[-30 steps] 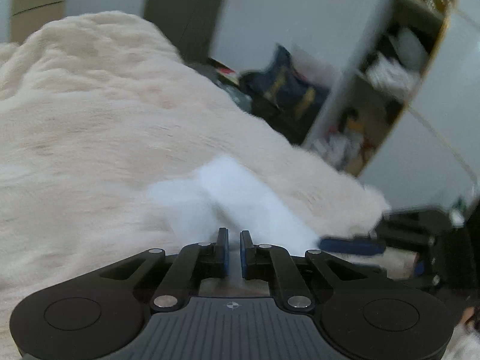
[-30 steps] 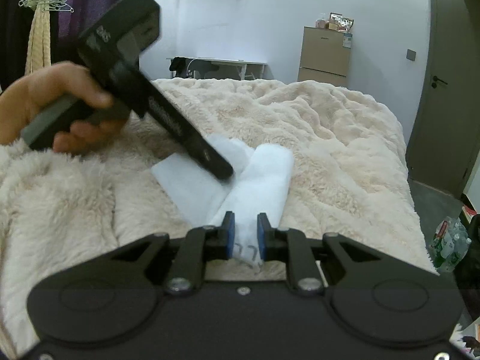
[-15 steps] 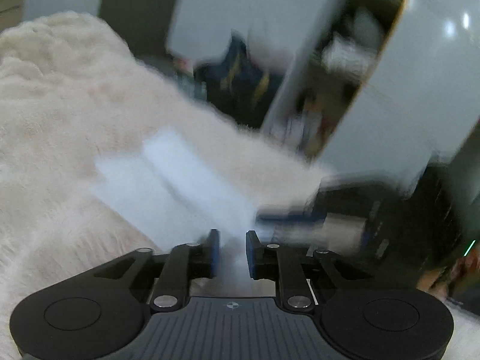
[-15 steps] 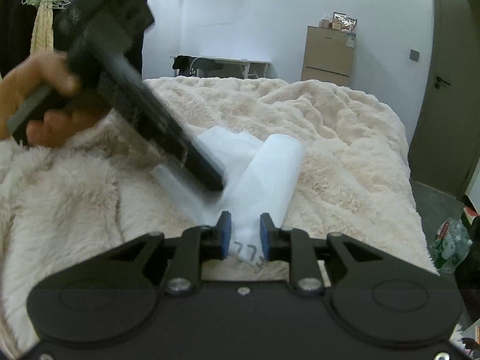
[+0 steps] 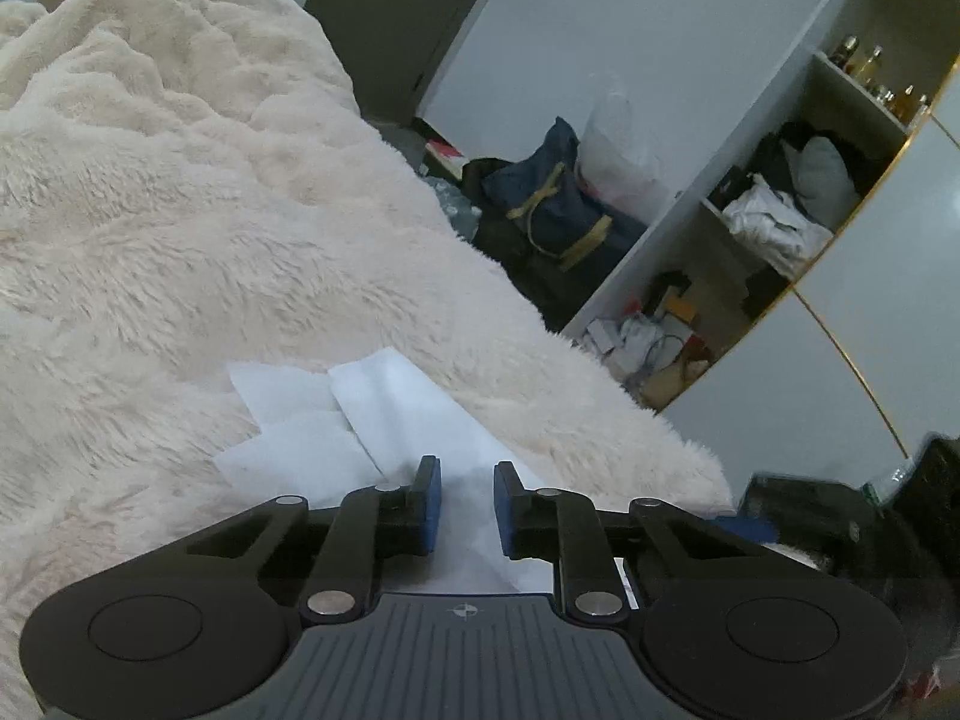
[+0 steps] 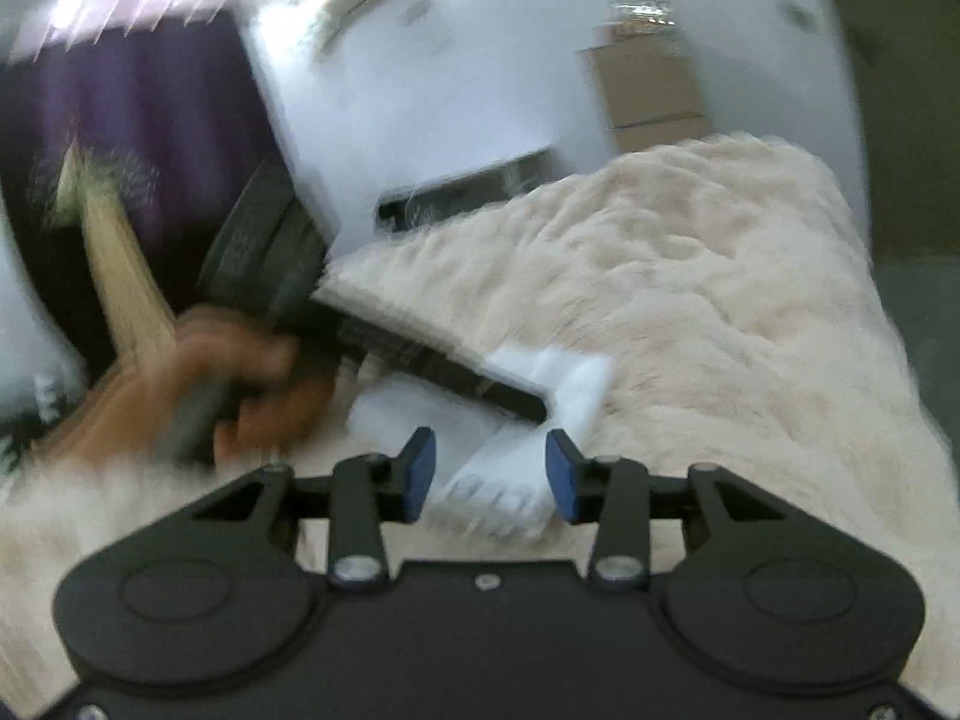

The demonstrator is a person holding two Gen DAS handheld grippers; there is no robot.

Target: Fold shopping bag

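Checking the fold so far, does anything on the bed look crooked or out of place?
Yes. The white shopping bag on the fluffy blanket is folded unevenly: one strip crosses the rest at a slant, so its edges do not line up.

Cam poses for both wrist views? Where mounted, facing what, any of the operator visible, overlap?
Left wrist: behind the left claw, jaws closing, angled down at the white bag on the fluffy blanket, shelves beyond; no body shows.
Right wrist: behind the right claw, jaws opening, facing along the bed toward the far wall; the person's left hand shows.
Shared: bag, blanket.
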